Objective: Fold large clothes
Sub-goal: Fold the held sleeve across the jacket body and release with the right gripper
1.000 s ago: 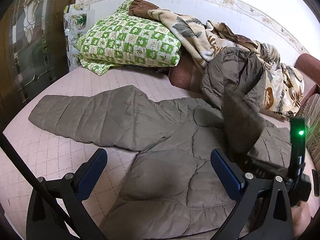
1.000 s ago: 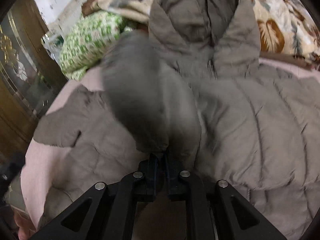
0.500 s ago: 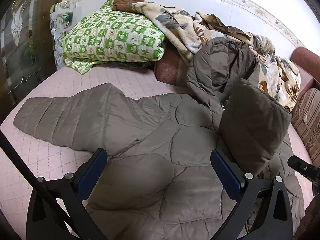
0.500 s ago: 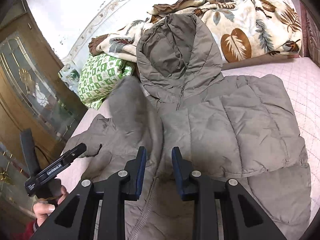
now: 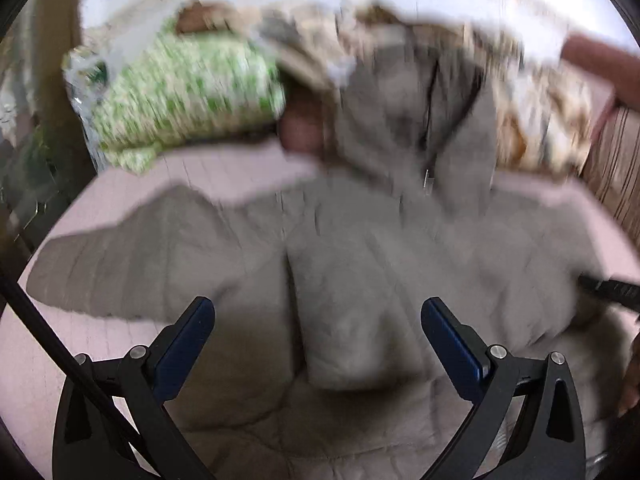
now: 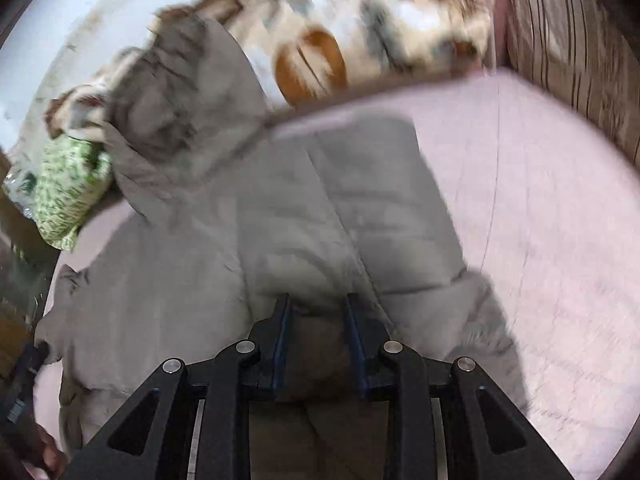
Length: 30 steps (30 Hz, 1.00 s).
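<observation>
Your left gripper [image 5: 318, 328] hangs wide apart and empty over the grey puffer jacket [image 5: 360, 264]. Your right gripper [image 6: 316, 320] has a narrow gap, gripping nothing. The jacket lies flat on the pink bed [image 6: 552, 216], one sleeve [image 5: 340, 320] folded across its front, hood [image 6: 180, 92] toward the pillows.

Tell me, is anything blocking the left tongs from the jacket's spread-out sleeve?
Nothing visible is. The left tongs are open above the jacket, and the sleeve lies flat on the bed beside them, uncovered. The pillow sits farther back. The picture is blurred, so small things could go unseen.
</observation>
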Tool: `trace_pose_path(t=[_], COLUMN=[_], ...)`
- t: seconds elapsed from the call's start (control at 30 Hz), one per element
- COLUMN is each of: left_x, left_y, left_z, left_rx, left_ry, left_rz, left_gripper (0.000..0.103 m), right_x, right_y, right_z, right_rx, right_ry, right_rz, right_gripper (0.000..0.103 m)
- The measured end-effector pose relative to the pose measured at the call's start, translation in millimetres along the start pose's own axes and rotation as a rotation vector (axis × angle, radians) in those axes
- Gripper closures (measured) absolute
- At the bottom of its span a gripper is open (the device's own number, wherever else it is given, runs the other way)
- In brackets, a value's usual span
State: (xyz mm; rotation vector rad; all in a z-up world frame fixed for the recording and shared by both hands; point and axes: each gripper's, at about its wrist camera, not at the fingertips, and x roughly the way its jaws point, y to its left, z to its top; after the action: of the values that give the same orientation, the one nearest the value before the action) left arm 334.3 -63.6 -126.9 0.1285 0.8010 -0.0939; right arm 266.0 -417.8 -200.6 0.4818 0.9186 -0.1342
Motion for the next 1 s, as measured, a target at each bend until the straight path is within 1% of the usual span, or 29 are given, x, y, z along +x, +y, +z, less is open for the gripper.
trace_pose_path(t=[0.03,0.07,0.1,0.17,0.2,0.23,0.3,0.4,0.43,0.47,0.5,0.57,0.63,0.7,0.77,0.87,0.97,1.0], left_x=[12,27,37,40,38,33,21,2,-6,-8,-11,-13,-9,-4,0,14,26,28], left_y=[-1,-1,2,13,16,18,20,23,26,28,30,34,40,47,51,49,44,43], left_z=[-3,-8,-10,-10,-9,-7,-5,0,2,2,4,6,8,7,3,-3,-7,-8], left_rx=[0.008,0.017,0.003,-0.058,-0.069,-0.083,-0.084,-0.073,-0.072,-0.07,-0.069,-0.075,-0.095,-0.122,-0.139,-0.116,-0.083,-0.072], left_ry=[0.049,0.115,0.159,0.167,0.165,0.151,0.106,0.017,-0.02,-0.036,-0.052,-0.061,-0.045,-0.019,0.009,0.069,0.125,0.134], left_rz=[0.019,0.036,0.019,-0.031,-0.042,-0.052,-0.052,-0.033,-0.028,-0.024,-0.01,0.009,0.006,-0.002,-0.01,0.022,0.065,0.075], left_gripper=[0.0,0.0,0.0,0.0,0.0,0.0,0.0,0.0,0.0,0.0,0.0,0.0,0.0,0.0,0.0,0.0,0.0,0.0], right_x=[5,8,9,8,6,1,-18,-40,-44,-46,-45,-41,-38,-34,-29,-20,-5,2], right_y=[-2,-3,-3,-3,-2,-1,3,6,4,3,4,13,33,58,84,106,117,118], right_z=[-1,-2,-1,1,1,2,3,9,10,11,10,8,5,1,-6,-18,-26,-28], right_rx=[0.004,0.001,-0.002,0.0,0.003,0.005,-0.004,-0.012,0.0,0.009,0.016,0.002,-0.062,-0.136,-0.213,-0.283,-0.304,-0.306], right_ry=[0.014,0.017,0.023,0.024,0.024,0.019,-0.044,-0.134,-0.157,-0.166,-0.158,-0.141,-0.129,-0.123,-0.098,-0.08,-0.021,0.004], right_rz=[0.003,0.002,0.002,0.002,0.002,0.001,0.004,-0.029,-0.042,-0.052,-0.05,-0.02,-0.004,0.028,0.062,0.056,0.044,0.032], right_gripper=[0.073,0.073,0.072,0.072,0.072,0.072,0.072,0.069,0.069,0.069,0.069,0.069,0.069,0.069,0.069,0.069,0.068,0.066])
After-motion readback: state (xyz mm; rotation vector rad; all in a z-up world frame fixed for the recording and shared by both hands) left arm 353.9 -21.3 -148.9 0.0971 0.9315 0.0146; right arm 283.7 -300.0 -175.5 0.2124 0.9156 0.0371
